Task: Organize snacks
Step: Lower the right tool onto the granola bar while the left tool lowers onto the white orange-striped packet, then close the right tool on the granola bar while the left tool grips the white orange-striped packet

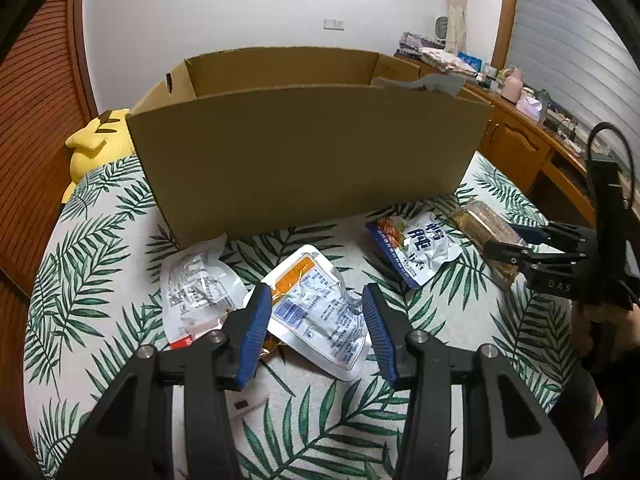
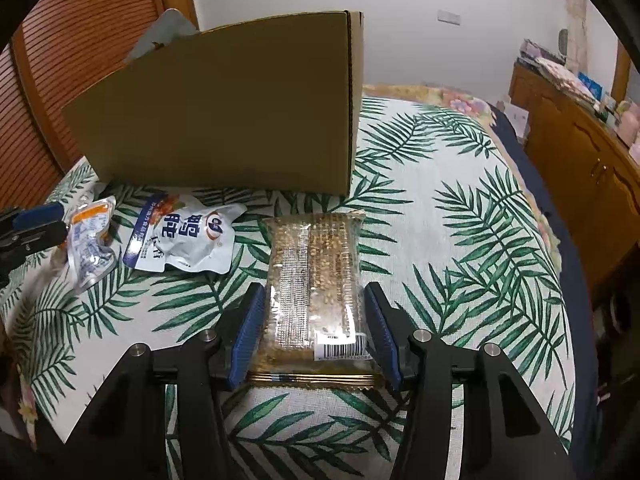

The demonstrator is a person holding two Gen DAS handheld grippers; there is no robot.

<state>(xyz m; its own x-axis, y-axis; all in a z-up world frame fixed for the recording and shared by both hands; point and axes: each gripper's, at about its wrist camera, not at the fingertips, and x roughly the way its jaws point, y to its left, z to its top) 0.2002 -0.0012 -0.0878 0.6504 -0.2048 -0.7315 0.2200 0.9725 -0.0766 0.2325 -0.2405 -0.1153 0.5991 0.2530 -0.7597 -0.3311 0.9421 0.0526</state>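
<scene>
In the left wrist view my left gripper [image 1: 318, 320] is shut on a silver pouch with an orange label [image 1: 320, 312]; the foil crinkles against the blue pads [image 1: 256, 332]. The same pouch [image 2: 90, 240] shows at the far left of the right wrist view. My right gripper [image 2: 314, 320] is open astride a clear pack of grain bars [image 2: 316, 280] that lies flat on the leaf-print cloth, with its pads close to the pack's long sides. A white and blue pouch [image 1: 416, 248] [image 2: 184, 236] lies between the two grippers. The open cardboard box [image 1: 304, 152] [image 2: 224, 116] stands behind the snacks.
Another silver pouch [image 1: 196, 292] lies left of the held one, with a brown packet partly under it. A yellow plush toy [image 1: 96, 140] sits behind the box on the left. A cluttered wooden cabinet [image 2: 580, 168] runs along the right. A slatted wooden door [image 2: 80, 40] stands at the left.
</scene>
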